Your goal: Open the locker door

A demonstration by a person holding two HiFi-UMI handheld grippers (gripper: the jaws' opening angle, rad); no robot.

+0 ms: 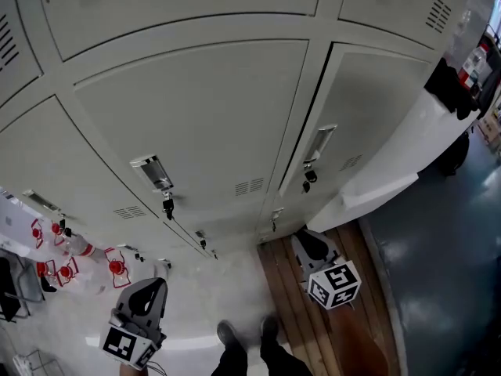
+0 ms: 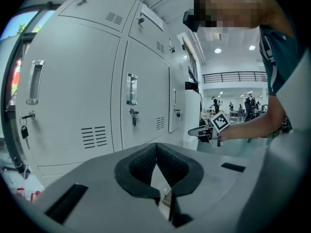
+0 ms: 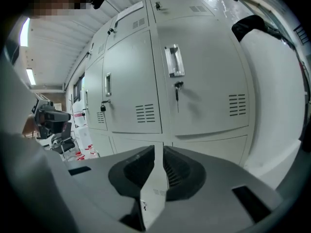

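the left claw [image 2: 156, 148] is seen closed, its ribbed black pads [image 2: 141, 163] brought together at the tips with nothing held. the right claw [image 3: 158, 152] is likewise drawn narrow, only a thin pale slit left between its jaws, and nothing is gripped there. both claws are held low and well apart from the lockers [image 1: 196, 116].

the locker door [image 3: 204, 81] is faced straight on by the right claw; it is shut, with a metal handle [image 3: 174, 61] near its left edge and a key [image 3: 178, 90] hung in the lock just below. a padlock [image 3: 103, 107] on the next door to the left is shown only in the right gripper view.

the left gripper view alone shows the right claw [image 2: 193, 131] from the side, held in a hand [image 2: 224, 136], with a black-and-white square marker on its cube [image 2: 219, 122]. a large hall [image 2: 233, 101] with ceiling lights and a railed upper level is seen far behind it.

in the head view the left claw [image 1: 150, 288] and right claw [image 1: 302, 240] are shown near the person's shoes [image 1: 249, 334]. the same locker door [image 1: 376, 108] stands far right. a pale floor [image 1: 203, 288], a strip of wooden planks [image 1: 344, 339] and red and white items [image 1: 66, 261] at the left are shown.
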